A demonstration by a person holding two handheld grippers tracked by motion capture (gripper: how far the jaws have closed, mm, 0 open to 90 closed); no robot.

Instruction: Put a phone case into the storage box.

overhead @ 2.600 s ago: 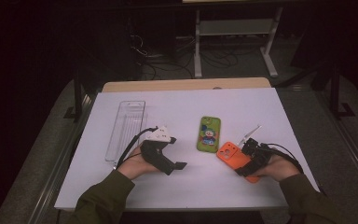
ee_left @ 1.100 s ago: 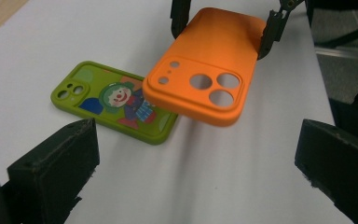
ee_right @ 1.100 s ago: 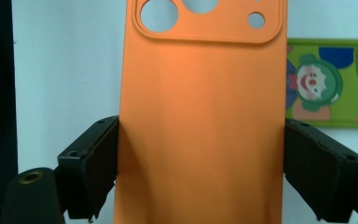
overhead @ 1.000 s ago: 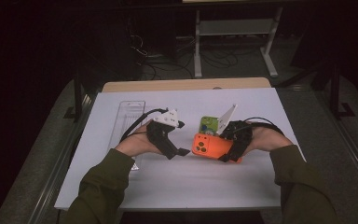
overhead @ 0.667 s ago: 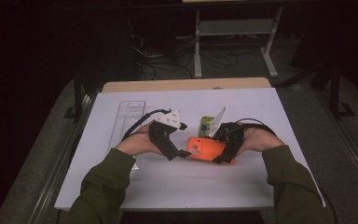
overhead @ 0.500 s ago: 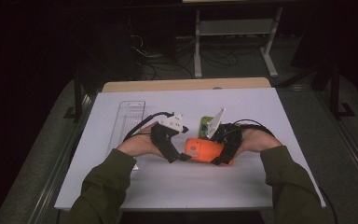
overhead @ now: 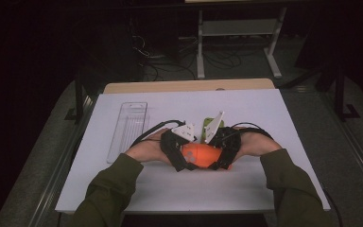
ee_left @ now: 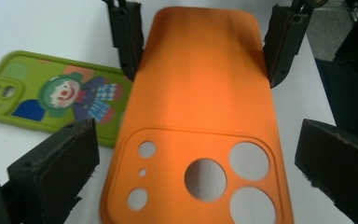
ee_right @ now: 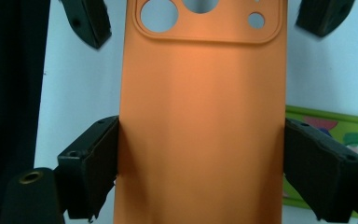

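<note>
The orange phone case [ee_right: 200, 116], smooth-backed with round camera holes, is pinched by the right gripper [ee_right: 200, 172]; the left gripper [ee_left: 205, 163] stands spread around its camera end.

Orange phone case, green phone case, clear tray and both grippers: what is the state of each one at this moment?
Orange phone case: back side up, gripped at one end.
Green phone case: flat on the table, untouched.
Clear tray: empty, flat on the table.
Right gripper: shut on the orange phone case.
Left gripper: open around the camera-hole end.
</note>
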